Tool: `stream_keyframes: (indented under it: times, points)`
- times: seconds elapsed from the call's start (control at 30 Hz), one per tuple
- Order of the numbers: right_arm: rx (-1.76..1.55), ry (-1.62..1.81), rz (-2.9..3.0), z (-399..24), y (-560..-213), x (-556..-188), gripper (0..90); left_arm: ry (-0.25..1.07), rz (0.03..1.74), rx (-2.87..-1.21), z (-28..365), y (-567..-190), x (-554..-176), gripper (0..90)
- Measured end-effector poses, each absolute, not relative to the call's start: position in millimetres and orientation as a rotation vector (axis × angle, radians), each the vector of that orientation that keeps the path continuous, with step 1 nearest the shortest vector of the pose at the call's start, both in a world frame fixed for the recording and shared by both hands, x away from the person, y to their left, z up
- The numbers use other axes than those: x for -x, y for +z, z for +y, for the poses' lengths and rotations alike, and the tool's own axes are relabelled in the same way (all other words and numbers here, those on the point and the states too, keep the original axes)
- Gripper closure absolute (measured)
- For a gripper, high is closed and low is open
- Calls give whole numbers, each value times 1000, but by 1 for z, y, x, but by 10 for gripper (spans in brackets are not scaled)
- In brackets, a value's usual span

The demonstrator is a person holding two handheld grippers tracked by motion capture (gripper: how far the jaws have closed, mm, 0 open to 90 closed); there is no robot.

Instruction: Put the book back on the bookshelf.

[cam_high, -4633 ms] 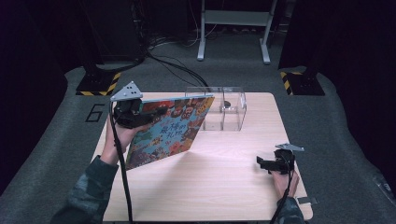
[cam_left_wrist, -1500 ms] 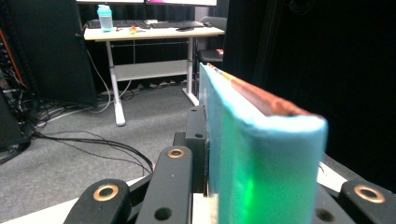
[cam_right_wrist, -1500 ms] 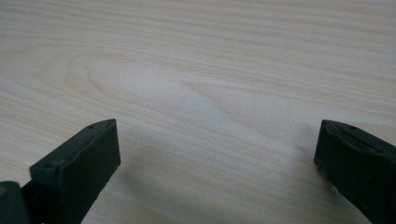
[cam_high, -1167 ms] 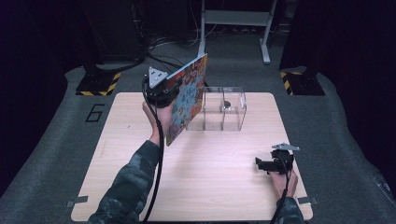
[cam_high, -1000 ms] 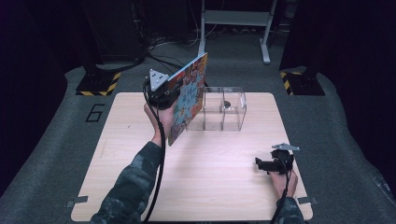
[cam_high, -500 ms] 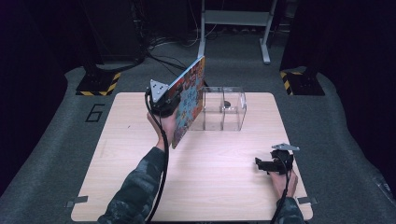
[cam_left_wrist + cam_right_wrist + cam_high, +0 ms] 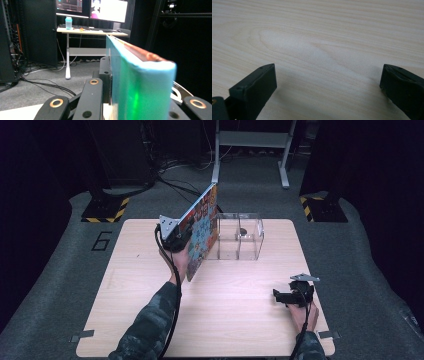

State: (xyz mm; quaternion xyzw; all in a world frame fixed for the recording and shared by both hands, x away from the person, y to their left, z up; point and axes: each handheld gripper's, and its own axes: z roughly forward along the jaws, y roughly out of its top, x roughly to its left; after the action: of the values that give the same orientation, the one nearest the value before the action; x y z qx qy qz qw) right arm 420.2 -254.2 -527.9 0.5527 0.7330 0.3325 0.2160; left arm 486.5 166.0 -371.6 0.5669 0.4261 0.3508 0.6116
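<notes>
Lowered since the earlier frames, the book now stands nearly upright at the centre of the high view, its bottom corner close to the table. Its cover is a busy, many-coloured picture; in the left gripper view its edge looks teal. The left gripper is clamped on the book's left side. Just right of the book sits a clear plastic box with compartments, one holding a small dark object. At lower right the right gripper rests on the bare wood, its jaws wide apart, unmoved.
</notes>
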Motion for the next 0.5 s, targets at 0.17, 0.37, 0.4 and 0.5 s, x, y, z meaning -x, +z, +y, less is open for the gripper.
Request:
stream_keyframes:
  times: [0.17, 0.37, 0.4, 0.5]
  points:
    - [-1531, 922, 2023, -253, -528, -420, 2, 804, 980, -1329, 167, -375, -480, 802]
    - [-1541, 912, 2021, -252, -528, -420, 2, 783, 1021, -1382, 175, -378, -475, 797]
    - [-1541, 911, 2020, -252, -528, -420, 2, 762, 1026, -1374, 177, -379, -476, 796]
    - [-1532, 910, 2023, -252, -528, -421, 2, 761, 1024, -1404, 180, -378, -475, 794]
